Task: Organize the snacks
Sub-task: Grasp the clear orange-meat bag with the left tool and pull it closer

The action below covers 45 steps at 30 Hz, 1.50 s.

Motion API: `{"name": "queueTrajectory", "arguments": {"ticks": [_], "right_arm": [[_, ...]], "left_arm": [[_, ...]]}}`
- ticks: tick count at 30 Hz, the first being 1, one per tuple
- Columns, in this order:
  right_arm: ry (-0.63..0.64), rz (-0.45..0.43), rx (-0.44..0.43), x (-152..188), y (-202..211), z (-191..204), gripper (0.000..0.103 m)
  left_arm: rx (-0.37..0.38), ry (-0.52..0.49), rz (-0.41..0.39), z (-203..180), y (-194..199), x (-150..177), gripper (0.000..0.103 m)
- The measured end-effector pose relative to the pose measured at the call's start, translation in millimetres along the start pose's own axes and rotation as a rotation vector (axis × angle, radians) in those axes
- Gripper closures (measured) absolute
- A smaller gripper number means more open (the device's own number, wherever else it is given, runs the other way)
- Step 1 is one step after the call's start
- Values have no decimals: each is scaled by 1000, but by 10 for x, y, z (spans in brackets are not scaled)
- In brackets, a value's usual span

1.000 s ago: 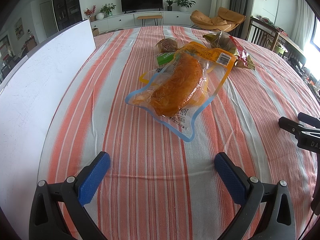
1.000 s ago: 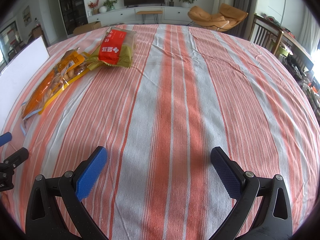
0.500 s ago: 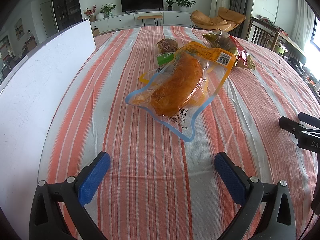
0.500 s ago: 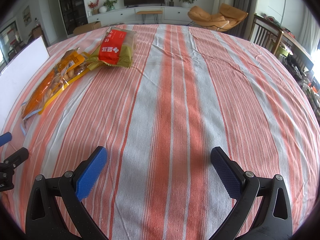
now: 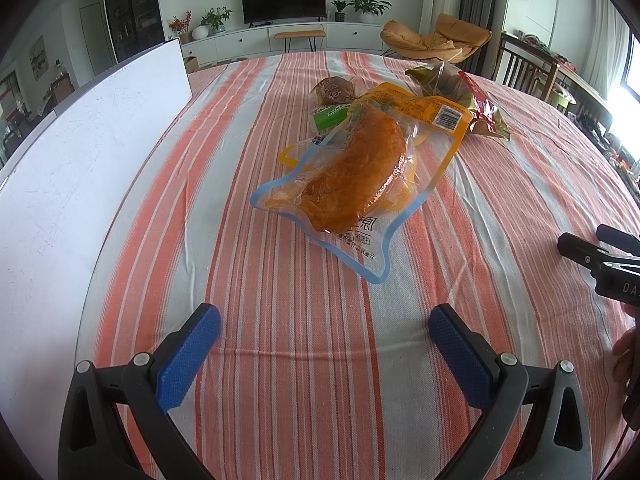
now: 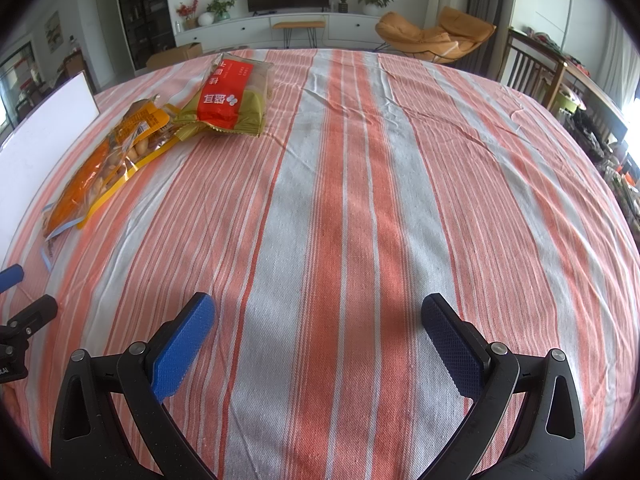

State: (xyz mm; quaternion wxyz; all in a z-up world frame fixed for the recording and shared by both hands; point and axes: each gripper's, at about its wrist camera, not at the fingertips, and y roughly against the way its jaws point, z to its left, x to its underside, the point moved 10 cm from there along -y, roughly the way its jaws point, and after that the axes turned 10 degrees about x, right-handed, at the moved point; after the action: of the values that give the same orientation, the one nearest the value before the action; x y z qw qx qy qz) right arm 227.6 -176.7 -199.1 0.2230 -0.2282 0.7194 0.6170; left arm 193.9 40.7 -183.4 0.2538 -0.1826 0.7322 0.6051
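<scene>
A clear bag with blue and orange edges holding an orange snack lies mid-table, ahead of my left gripper, which is open and empty. Behind the bag sit a small brown bun pack with a green label and a red-and-green packet. In the right wrist view the same orange bag and the red-and-green packet lie far left. My right gripper is open over bare cloth, well away from them.
A white board-like box stands along the table's left side. The table wears an orange and white striped cloth. The right gripper's black tip shows at the left view's right edge. Chairs stand beyond the far right edge.
</scene>
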Motion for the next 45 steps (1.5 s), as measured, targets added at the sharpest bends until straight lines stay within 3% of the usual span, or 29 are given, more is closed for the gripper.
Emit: {"name": "queueTrajectory", "arguments": {"ticks": [17, 19, 21, 24, 28, 33, 34, 35, 38, 39, 45], "right_arm": [[-20, 0, 16, 264, 205, -257, 0], [-21, 1, 14, 277, 220, -267, 0], [-20, 0, 14, 275, 219, -267, 0], [-20, 1, 14, 273, 216, -266, 0], [-21, 0, 14, 270, 210, -262, 0], [-21, 0, 14, 284, 228, -270, 0], [-20, 0, 14, 283, 228, -268, 0], [-20, 0, 14, 283, 228, -268, 0], [-20, 0, 14, 282, 225, -271, 0], [-20, 0, 14, 281, 225, -268, 0], [-21, 0, 14, 281, 225, -270, 0]], "left_arm": [[3, -1, 1, -2, -4, -3, 0], [46, -29, 35, -56, -9, -19, 0], [105, -47, 40, -139, 13, -150, 0], [112, -130, 9, -271, 89, -545, 0], [70, -260, 93, -398, -227, -924, 0], [34, -317, 219, -325, -612, -899, 0], [60, -320, 247, -323, -638, -820, 6], [89, -321, 243, -332, -612, -770, 19], [110, -309, 210, -297, -458, -638, 44], [114, -296, 198, -290, -403, -573, 49], [117, -78, 134, -105, 172, 166, 50]]}}
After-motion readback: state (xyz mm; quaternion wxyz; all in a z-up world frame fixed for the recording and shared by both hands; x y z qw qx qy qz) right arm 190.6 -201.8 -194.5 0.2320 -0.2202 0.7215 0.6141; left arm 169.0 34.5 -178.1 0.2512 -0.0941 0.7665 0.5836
